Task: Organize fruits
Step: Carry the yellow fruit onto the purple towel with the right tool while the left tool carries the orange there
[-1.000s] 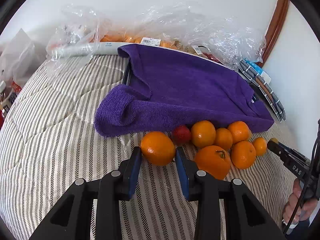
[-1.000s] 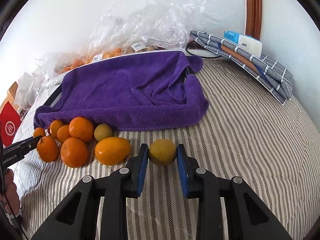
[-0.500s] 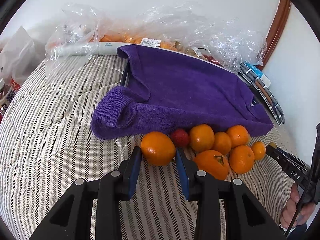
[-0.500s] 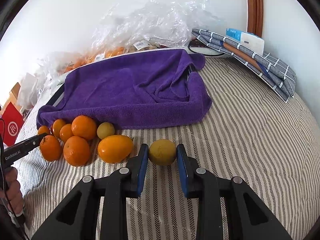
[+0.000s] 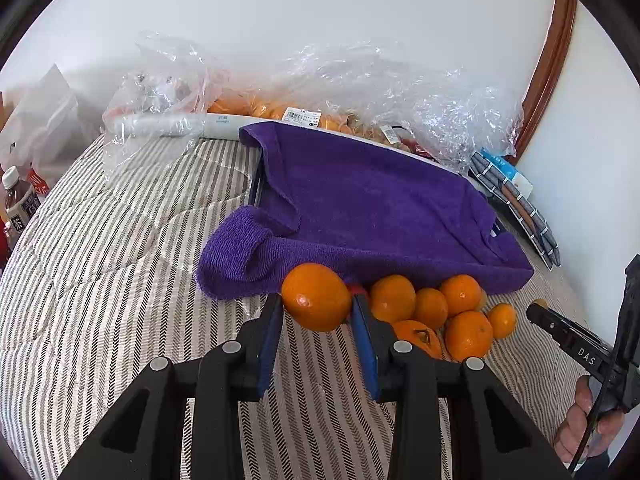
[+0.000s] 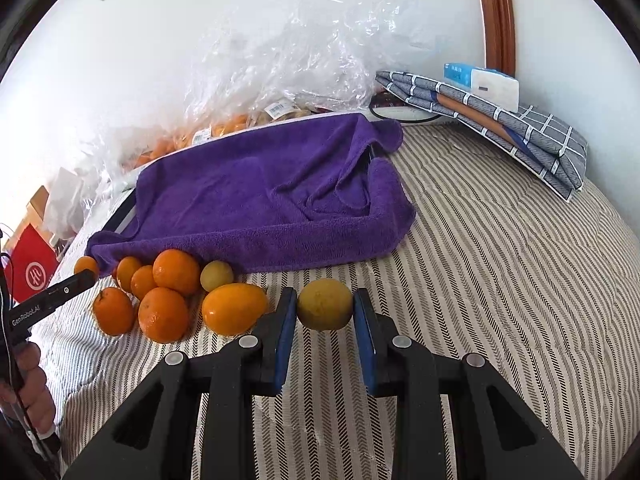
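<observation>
My left gripper (image 5: 318,308) is shut on a large orange (image 5: 316,297) and holds it just in front of the purple towel (image 5: 372,208) that drapes a tray. My right gripper (image 6: 325,308) is shut on a yellow-green lemon (image 6: 325,304) above the striped bedcover. A pile of several oranges (image 5: 444,312) lies along the towel's front edge, also in the right wrist view (image 6: 160,292), with an oblong orange fruit (image 6: 234,308) and a small yellow fruit (image 6: 216,275). A red fruit (image 5: 357,290) is mostly hidden behind the held orange.
Crumpled clear plastic bags (image 5: 360,92) with more oranges lie behind the towel by the wall. A folded checked cloth (image 6: 500,120) with a tissue pack (image 6: 482,82) sits at the back right. Bottles (image 5: 18,204) and a red bag (image 6: 34,268) stand at the left bed edge.
Both grippers have lifted and drawn back a little with their fruits. The left orange now hides most of the red fruit. The pile has not moved.
</observation>
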Action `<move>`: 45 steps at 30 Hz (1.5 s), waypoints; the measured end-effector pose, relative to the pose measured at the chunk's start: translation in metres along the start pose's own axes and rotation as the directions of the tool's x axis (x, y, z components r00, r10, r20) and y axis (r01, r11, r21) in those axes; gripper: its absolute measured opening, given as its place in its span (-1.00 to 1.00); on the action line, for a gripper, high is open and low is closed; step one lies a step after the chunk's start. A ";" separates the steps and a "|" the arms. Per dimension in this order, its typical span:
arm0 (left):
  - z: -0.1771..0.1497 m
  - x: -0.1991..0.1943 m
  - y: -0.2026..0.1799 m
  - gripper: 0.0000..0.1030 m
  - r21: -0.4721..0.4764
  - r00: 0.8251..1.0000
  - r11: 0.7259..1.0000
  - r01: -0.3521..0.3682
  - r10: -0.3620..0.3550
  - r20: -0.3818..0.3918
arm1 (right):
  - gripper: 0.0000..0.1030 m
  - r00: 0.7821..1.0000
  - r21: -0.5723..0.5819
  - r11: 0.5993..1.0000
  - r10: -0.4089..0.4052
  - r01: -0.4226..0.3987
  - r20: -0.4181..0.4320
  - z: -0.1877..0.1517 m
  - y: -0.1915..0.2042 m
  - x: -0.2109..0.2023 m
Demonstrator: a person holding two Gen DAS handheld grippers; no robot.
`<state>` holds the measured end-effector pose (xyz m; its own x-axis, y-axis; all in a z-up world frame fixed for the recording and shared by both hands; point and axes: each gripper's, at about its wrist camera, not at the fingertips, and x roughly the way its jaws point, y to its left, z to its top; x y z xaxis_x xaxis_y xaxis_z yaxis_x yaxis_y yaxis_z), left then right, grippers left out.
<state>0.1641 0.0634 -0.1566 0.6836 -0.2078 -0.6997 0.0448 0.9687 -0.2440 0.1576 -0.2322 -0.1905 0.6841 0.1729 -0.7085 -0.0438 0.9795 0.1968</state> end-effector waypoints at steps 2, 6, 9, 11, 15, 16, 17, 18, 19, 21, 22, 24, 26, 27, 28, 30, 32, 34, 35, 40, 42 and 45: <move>0.000 -0.002 0.000 -0.36 -0.003 1.000 1.000 0.004 -0.004 0.007 | -0.44 1.000 0.005 1.000 0.002 -0.002 0.006 0.000 -0.001 -0.001; 0.001 -0.007 0.000 -0.36 -0.004 1.000 1.000 0.004 -0.004 0.030 | -0.44 1.000 0.007 1.000 -0.004 0.004 0.013 0.000 -0.002 -0.002; 0.001 -0.010 0.000 -0.36 -0.004 0.999 1.000 0.005 -0.005 0.042 | -0.44 1.000 -0.001 1.000 -0.011 0.011 0.017 -0.001 -0.001 -0.003; 0.000 -0.012 0.000 -0.36 -0.005 0.999 1.000 0.008 -0.008 0.050 | -0.44 1.000 -0.003 1.000 -0.002 0.002 0.026 -0.001 -0.001 -0.005; 0.001 -0.016 0.001 -0.36 -0.008 0.998 1.000 0.012 -0.011 0.065 | -0.44 1.000 0.000 1.000 0.009 -0.009 0.027 -0.002 0.000 -0.010; 0.001 -0.017 0.000 -0.36 -0.009 0.998 1.000 0.011 -0.011 0.069 | -0.44 0.999 -0.001 1.000 0.013 -0.013 0.030 -0.001 0.001 -0.012; 0.002 -0.017 0.000 -0.36 -0.009 0.997 1.000 0.010 -0.009 0.071 | -0.44 0.999 -0.003 1.000 0.013 -0.013 0.033 0.000 0.002 -0.014; 0.003 -0.018 0.000 -0.36 -0.009 0.997 1.000 0.009 -0.008 0.074 | -0.44 0.999 -0.005 1.000 0.011 -0.011 0.035 0.001 0.003 -0.016; 0.004 -0.019 0.000 -0.36 -0.012 0.997 1.000 0.010 -0.009 0.077 | -0.44 0.999 -0.009 1.000 0.008 -0.008 0.039 0.003 0.005 -0.018; 0.008 -0.020 0.000 -0.36 -0.021 0.997 1.000 0.013 -0.011 0.080 | -0.44 0.999 -0.016 1.000 0.008 -0.007 0.048 0.007 0.007 -0.023; 0.009 -0.020 0.000 -0.36 -0.026 0.997 1.000 0.013 -0.011 0.080 | -0.44 0.999 -0.020 1.000 0.009 -0.008 0.053 0.010 0.009 -0.025; 0.013 -0.023 0.000 -0.36 -0.034 0.996 0.999 0.019 -0.016 0.085 | -0.44 0.998 -0.030 1.000 0.008 -0.006 0.063 0.014 0.012 -0.030; 0.018 -0.027 -0.003 -0.36 -0.033 0.995 0.999 0.021 -0.018 0.095 | -0.44 0.997 -0.040 0.999 0.010 -0.007 0.078 0.020 0.016 -0.034; 0.021 -0.030 -0.005 -0.36 -0.029 0.994 0.999 0.019 -0.016 0.104 | -0.44 0.997 -0.043 0.999 0.012 -0.009 0.083 0.022 0.018 -0.036; 0.024 -0.032 -0.007 -0.36 -0.025 0.994 0.999 0.019 -0.016 0.112 | -0.44 0.996 -0.046 0.999 0.015 -0.011 0.088 0.025 0.020 -0.037; 0.031 -0.035 -0.011 -0.36 -0.018 0.992 1.000 0.017 -0.015 0.126 | -0.44 0.995 -0.051 0.999 0.022 -0.017 0.098 0.031 0.023 -0.039; 0.038 -0.038 -0.014 -0.36 -0.016 0.990 1.000 0.017 -0.015 0.137 | -0.44 0.994 -0.057 0.998 0.025 -0.019 0.108 0.038 0.026 -0.040; 0.046 -0.037 -0.016 -0.36 -0.020 0.989 1.000 0.021 -0.017 0.146 | -0.44 0.993 -0.061 0.998 0.028 -0.021 0.117 0.045 0.029 -0.040; 0.050 -0.036 -0.016 -0.36 -0.023 0.989 1.000 0.021 -0.017 0.148 | -0.44 0.992 -0.062 0.998 0.030 -0.023 0.122 0.049 0.030 -0.040; 0.070 -0.026 -0.019 -0.36 -0.044 0.988 0.999 0.023 -0.016 0.154 | -0.44 0.989 -0.069 0.997 0.037 -0.028 0.144 0.065 0.035 -0.034; 0.075 -0.020 -0.019 -0.36 -0.048 0.988 0.999 0.019 -0.011 0.155 | -0.44 0.988 -0.074 0.997 0.038 -0.027 0.153 0.071 0.037 -0.030; 0.083 -0.008 -0.021 -0.36 -0.049 0.989 0.999 0.008 -0.001 0.148 | -0.44 0.987 -0.078 0.997 0.041 -0.029 0.158 0.080 0.039 -0.021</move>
<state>0.2185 0.0563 -0.0899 0.7837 -0.1863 -0.5926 0.0148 0.9593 -0.2821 0.1998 -0.2063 -0.1138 0.7879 0.1946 -0.5842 -0.1206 0.9791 0.1636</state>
